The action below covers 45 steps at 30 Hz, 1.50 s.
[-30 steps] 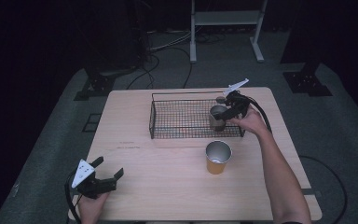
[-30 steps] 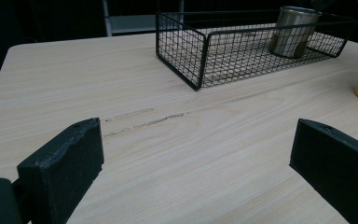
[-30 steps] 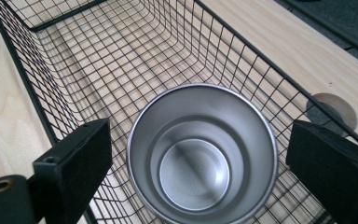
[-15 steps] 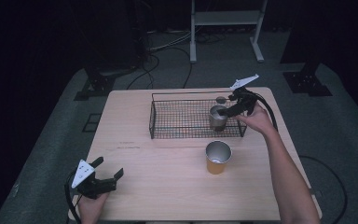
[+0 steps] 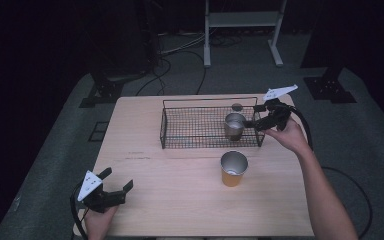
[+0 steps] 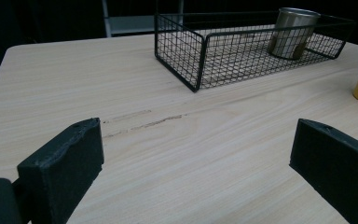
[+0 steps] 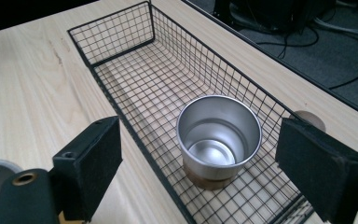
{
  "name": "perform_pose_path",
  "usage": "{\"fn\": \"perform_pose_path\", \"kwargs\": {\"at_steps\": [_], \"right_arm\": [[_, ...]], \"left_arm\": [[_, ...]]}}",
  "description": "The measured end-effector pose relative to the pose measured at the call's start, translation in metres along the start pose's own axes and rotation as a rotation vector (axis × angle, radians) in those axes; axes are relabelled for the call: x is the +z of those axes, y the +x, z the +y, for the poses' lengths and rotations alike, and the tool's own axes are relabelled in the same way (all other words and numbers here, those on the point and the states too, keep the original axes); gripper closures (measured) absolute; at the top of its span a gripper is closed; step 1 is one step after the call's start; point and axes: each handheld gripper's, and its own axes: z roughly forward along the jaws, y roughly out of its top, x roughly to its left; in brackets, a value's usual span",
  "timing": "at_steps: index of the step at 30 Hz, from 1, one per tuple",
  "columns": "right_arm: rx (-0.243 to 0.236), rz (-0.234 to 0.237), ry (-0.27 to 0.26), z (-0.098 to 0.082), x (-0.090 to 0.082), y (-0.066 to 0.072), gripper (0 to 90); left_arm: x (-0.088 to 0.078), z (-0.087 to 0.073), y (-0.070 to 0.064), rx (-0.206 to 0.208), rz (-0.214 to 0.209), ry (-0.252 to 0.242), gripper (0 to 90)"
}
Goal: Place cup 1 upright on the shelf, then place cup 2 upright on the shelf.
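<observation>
We'd parked the steel cup [image 7: 218, 140] upright in the wire basket [image 7: 135, 88]; right hand-held gripper [image 7: 198, 161] just narrowed, gripping nothing, left hand-held gripper [image 6: 193, 175] wide over the bench [image 6: 121, 93].

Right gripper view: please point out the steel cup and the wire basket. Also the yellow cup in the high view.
Steel cup [image 7: 218, 122], right gripper view, on its inner wall.
Wire basket [image 7: 121, 29], right gripper view, on its far end wall.
Yellow cup [image 5: 231, 178], high view, on its yellow side.
</observation>
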Motion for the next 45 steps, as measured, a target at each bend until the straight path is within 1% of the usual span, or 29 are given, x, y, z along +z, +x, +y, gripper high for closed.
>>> {"fn": "perform_pose_path", "kwargs": {"at_steps": [1,2,3,4,6,7,8,10,12,13,14,15,16,19,21,23,25,26,27,28,29,30,31,32,33,36,37,40,45], "right_arm": [[-0.005,-0.002,-0.018,-0.001,-0.003,0.003,13.9],[-0.005,-0.002,-0.018,-0.001,-0.003,0.003,13.9],[-0.011,-0.001,-0.027,-0.003,-0.009,0.007,13.9],[-0.011,-0.001,-0.027,-0.003,-0.009,0.007,13.9],[-0.004,0.02,-0.03,-0.006,-0.015,0.009,13.9],[-0.014,0.006,-0.048,-0.01,-0.022,0.014,13.9],[-0.014,0.006,-0.048,-0.01,-0.022,0.014,13.9],[-0.009,0.02,-0.043,-0.016,-0.032,0.018,13.7],[-0.023,-0.003,-0.059,-0.021,-0.041,0.023,13.3],[-0.022,0.002,-0.058,-0.024,-0.045,0.025,13.5],[-0.01,0.015,-0.056,-0.026,-0.049,0.025,13.5],[-0.01,0.015,-0.056,-0.026,-0.049,0.025,13.5],[-0.023,-0.002,-0.076,-0.033,-0.057,0.03,13.4],[-0.015,0.006,-0.101,-0.045,-0.069,0.036,13.6],[-0.013,0.01,-0.099,-0.049,-0.072,0.038,13.5],[-0.009,0.015,-0.116,-0.063,-0.079,0.046,13.5],[-0.012,0.025,-0.128,-0.071,-0.083,0.053,13.6],[-0.012,0.025,-0.128,-0.071,-0.083,0.053,13.6],[-0.019,0.035,-0.134,-0.08,-0.085,0.061,14.0],[-0.019,0.035,-0.134,-0.08,-0.085,0.061,14.0],[-0.021,0.043,-0.137,-0.088,-0.087,0.068,13.9],[-0.022,0.041,-0.135,-0.092,-0.088,0.072,14.0],[-0.022,0.041,-0.135,-0.092,-0.088,0.072,14.0],[-0.02,0.047,-0.145,-0.096,-0.088,0.075,14.0],[-0.016,0.058,-0.144,-0.103,-0.087,0.083,13.9],[-0.036,0.066,-0.134,-0.112,-0.083,0.096,13.6],[-0.034,0.071,-0.135,-0.115,-0.082,0.1,13.6],[-0.033,0.087,-0.128,-0.122,-0.075,0.109,13.5],[-0.043,0.092,-0.123,-0.128,-0.067,0.119,13.4]], "left_arm": [[0.001,0.0,-0.001,0.0,0.0,-0.002,1.7],[0.001,0.0,-0.001,0.0,0.0,-0.002,1.7],[0.001,0.0,-0.001,0.004,-0.001,0.0,1.7],[0.001,0.0,-0.001,0.004,-0.001,0.0,1.7],[0.001,0.0,-0.001,0.006,-0.001,0.002,1.7],[0.001,0.0,-0.001,0.007,0.0,0.001,1.7],[0.001,0.0,-0.001,0.007,0.0,0.001,1.7],[0.0,0.0,-0.001,0.006,0.0,0.002,1.7],[0.0,0.0,-0.001,0.006,0.001,0.002,1.7],[0.0,0.0,-0.001,0.005,0.001,0.001,1.7],[0.001,0.0,-0.001,0.005,0.0,0.001,1.7],[0.001,0.0,-0.001,0.005,0.0,0.001,1.7],[0.001,0.0,-0.001,0.006,0.0,0.003,1.7],[0.001,0.0,-0.002,0.007,0.0,0.006,1.7],[0.001,0.0,-0.002,0.006,-0.001,0.005,1.7],[0.001,0.0,-0.002,0.007,-0.001,0.005,1.7],[0.001,0.0,-0.002,0.006,0.0,0.006,1.7],[0.001,0.0,-0.002,0.006,0.0,0.006,1.7],[0.001,0.0,-0.002,0.006,0.0,0.003,1.7],[0.001,0.0,-0.002,0.006,0.0,0.003,1.7],[0.002,0.0,-0.002,0.004,0.001,0.003,1.7],[0.002,0.0,-0.002,0.006,0.001,0.005,1.7],[0.002,0.0,-0.002,0.006,0.001,0.005,1.7],[0.001,0.0,-0.002,0.007,0.001,0.009,1.7],[0.001,0.001,-0.002,0.007,-0.001,0.009,1.7],[0.001,0.001,-0.003,0.013,0.001,0.002,1.7],[0.001,0.001,-0.003,0.013,0.001,0.002,1.7],[0.001,-0.001,-0.002,0.006,-0.002,0.005,1.7],[0.0,0.0,0.0,0.001,0.001,0.0,1.7]]}}
